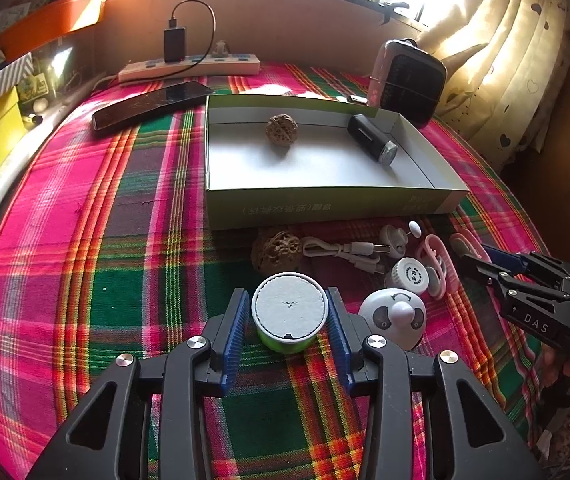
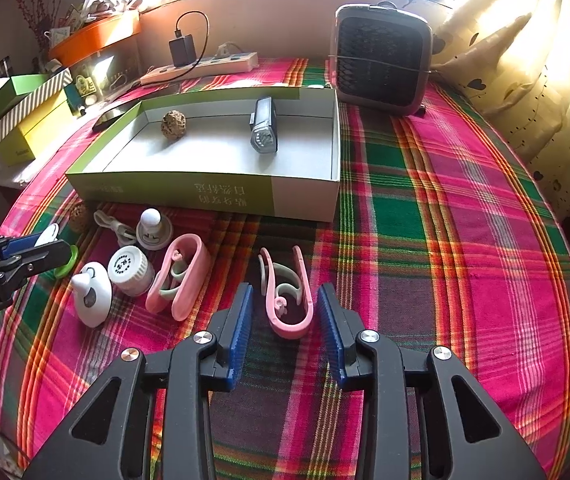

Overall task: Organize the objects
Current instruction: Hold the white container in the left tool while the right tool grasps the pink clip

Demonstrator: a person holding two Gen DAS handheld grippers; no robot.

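A green tub with a white lid [image 1: 289, 308] stands on the plaid cloth between the blue pads of my left gripper [image 1: 287, 292]; a thin gap shows on each side, so the jaws are open. My right gripper [image 2: 286, 287] is open around a pink clip [image 2: 289, 304] that lies flat on the cloth, untouched. Beside them lie a second pink clip [image 2: 179, 280], a white bottle [image 2: 129, 270], a panda-faced white piece [image 2: 92, 296], a white cable [image 1: 341, 250] and a walnut [image 1: 277, 250]. The open green box [image 1: 325, 200] holds another walnut [image 1: 281, 129] and a black torch [image 1: 373, 145].
A dark phone [image 1: 149, 104] and a power strip [image 1: 189, 68] with a charger lie behind the box on the left. A small pink heater [image 2: 383, 60] stands at the back right. Yellow and green boxes [image 2: 25, 112] are stacked off the table's left edge; a curtain hangs at the right.
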